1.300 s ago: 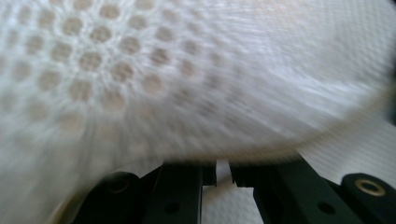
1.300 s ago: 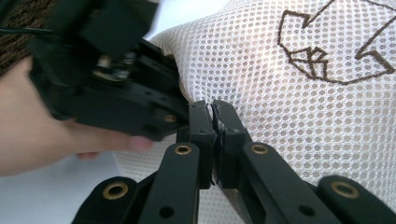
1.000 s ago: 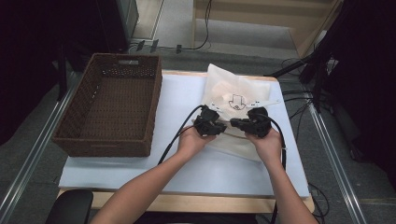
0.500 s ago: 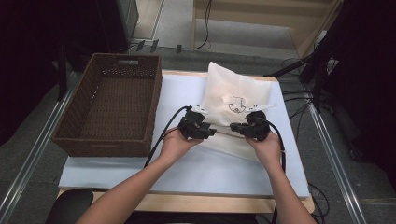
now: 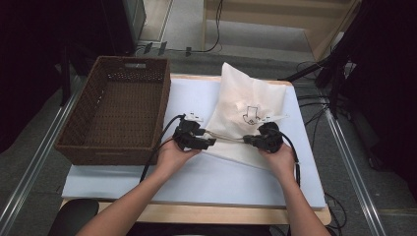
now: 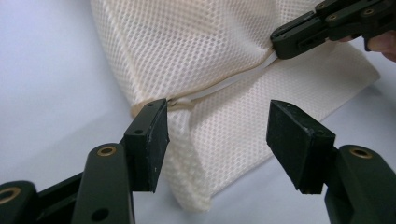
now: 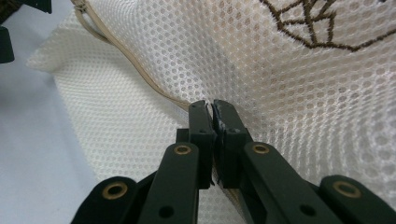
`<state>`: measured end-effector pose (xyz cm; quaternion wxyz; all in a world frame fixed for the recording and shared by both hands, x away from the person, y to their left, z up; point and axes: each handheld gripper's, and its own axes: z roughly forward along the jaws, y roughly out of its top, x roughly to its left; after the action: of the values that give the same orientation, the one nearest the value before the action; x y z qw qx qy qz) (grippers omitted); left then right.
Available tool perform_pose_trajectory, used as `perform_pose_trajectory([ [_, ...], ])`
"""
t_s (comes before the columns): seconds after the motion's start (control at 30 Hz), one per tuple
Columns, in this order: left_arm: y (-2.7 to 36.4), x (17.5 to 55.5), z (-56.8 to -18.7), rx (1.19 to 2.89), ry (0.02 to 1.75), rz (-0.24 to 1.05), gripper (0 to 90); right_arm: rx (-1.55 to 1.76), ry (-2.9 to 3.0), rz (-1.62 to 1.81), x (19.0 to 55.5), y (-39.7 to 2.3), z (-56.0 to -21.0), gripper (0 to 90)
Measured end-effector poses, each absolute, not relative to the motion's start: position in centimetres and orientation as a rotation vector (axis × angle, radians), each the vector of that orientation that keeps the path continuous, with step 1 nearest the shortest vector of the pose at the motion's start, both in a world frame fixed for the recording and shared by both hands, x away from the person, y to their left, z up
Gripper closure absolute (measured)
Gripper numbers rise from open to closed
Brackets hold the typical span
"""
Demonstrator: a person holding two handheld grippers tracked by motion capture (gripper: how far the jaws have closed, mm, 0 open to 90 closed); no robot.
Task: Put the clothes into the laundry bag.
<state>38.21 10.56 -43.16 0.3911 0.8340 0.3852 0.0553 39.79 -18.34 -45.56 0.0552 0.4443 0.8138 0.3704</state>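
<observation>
- A brown basket [image 5: 114, 115] sits left of the bag, well apart.
- The white mesh bag [image 5: 246, 105] (zip strip tan) lies flat.
- Right gripper [image 7: 213, 109] is clenched on the bag's zip edge; left gripper [image 6: 217, 135] has just been opening, released.

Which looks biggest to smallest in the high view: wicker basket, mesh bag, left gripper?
1. Wicker basket
2. Mesh bag, somewhat smaller
3. Left gripper, smallest by far

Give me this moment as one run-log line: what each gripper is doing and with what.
left gripper: open, jaws just opening, at zipper end | right gripper: shut on mesh bag at zipper | basket: left of bag
</observation>
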Motion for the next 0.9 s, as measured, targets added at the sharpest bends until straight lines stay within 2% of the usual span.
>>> perform_pose_trajectory([
  [0.33, 10.6, 38.4, -45.6, 2.192, 1.029, 0.159, 42.6, 1.356, 2.476, 1.058, 40.1, -18.4, -46.7, 87.8],
  [0.43, 10.4, 38.2, -46.2, 2.203, 1.024, 0.172, 52.5, 1.364, 2.478, 1.063, 40.2, -18.5, -46.8, 87.8],
  [0.5, 10.4, 38.1, -46.3, 2.22, 1.002, 0.172, 64.7, 1.364, 2.475, 1.061, 40.2, -18.4, -46.8, 87.8],
  [0.63, 10.4, 37.9, -46.3, 2.234, 0.987, 0.163, 81.1, 1.366, 2.476, 1.063, 40.2, -18.5, -46.9, 87.7],
  [0.73, 10.6, 37.7, -46.2, 2.228, 0.987, 0.091, 85.3, 1.366, 2.476, 1.065, 40.3, -18.5, -46.9, 87.7],
  [0.9, 10.5, 36.4, -45.4, 2.229, 0.948, 0.039, 85.6, 1.376, 2.478, 1.064, 40.3, -18.6, -46.9, 87.7],
])
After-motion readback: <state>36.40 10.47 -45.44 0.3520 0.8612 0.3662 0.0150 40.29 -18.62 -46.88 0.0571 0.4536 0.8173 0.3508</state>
